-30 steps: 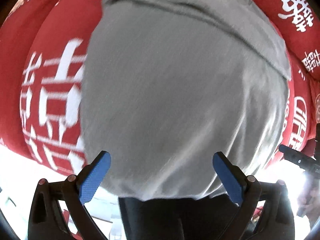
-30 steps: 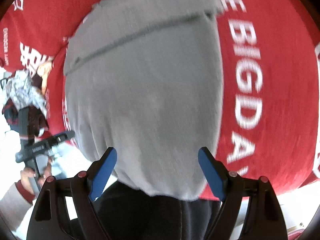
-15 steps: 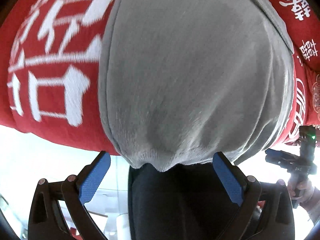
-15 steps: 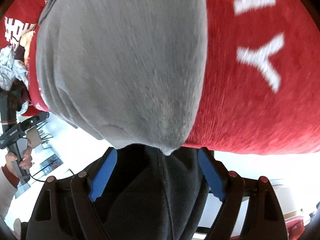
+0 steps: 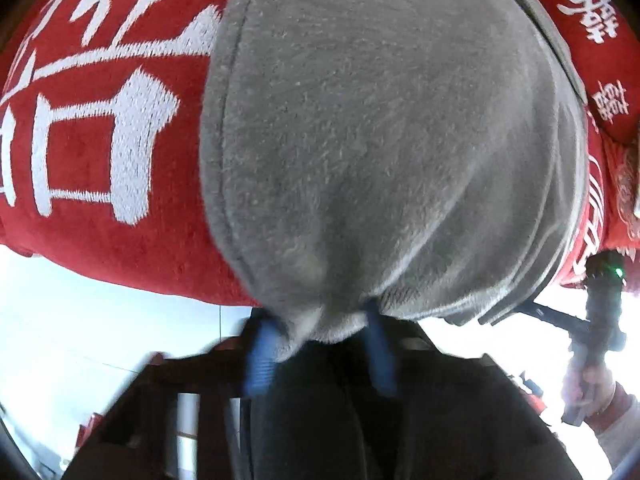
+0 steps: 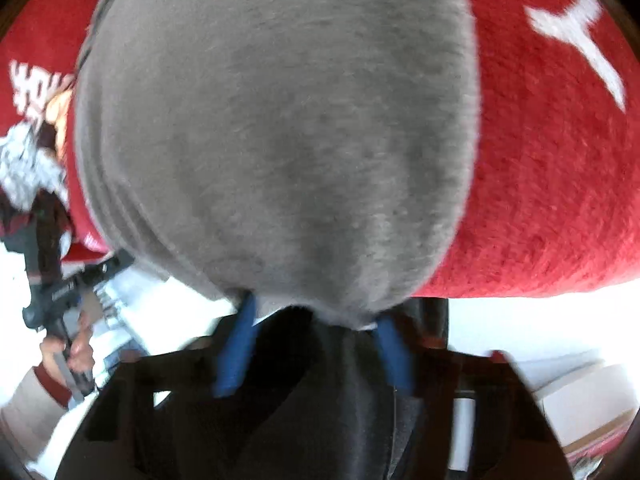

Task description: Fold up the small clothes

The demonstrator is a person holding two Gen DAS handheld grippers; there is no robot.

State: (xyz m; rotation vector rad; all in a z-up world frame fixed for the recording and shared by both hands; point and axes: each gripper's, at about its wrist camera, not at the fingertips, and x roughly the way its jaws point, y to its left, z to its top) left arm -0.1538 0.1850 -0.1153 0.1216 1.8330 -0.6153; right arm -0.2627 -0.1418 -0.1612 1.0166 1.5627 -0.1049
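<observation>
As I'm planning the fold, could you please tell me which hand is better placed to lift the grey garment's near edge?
Neither clearly: left tongs and right tongs have both just been closing on the grey garment's near hem, one corner each.

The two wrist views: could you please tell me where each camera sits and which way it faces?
Left wrist: on the left gripper, looking down its fingers at the grey garment on the red cloth; right hand at right.
Right wrist: on the right gripper, same downward look; left hand at left.
Shared: garment, cloth; each gripper pinching the near hem.
</observation>
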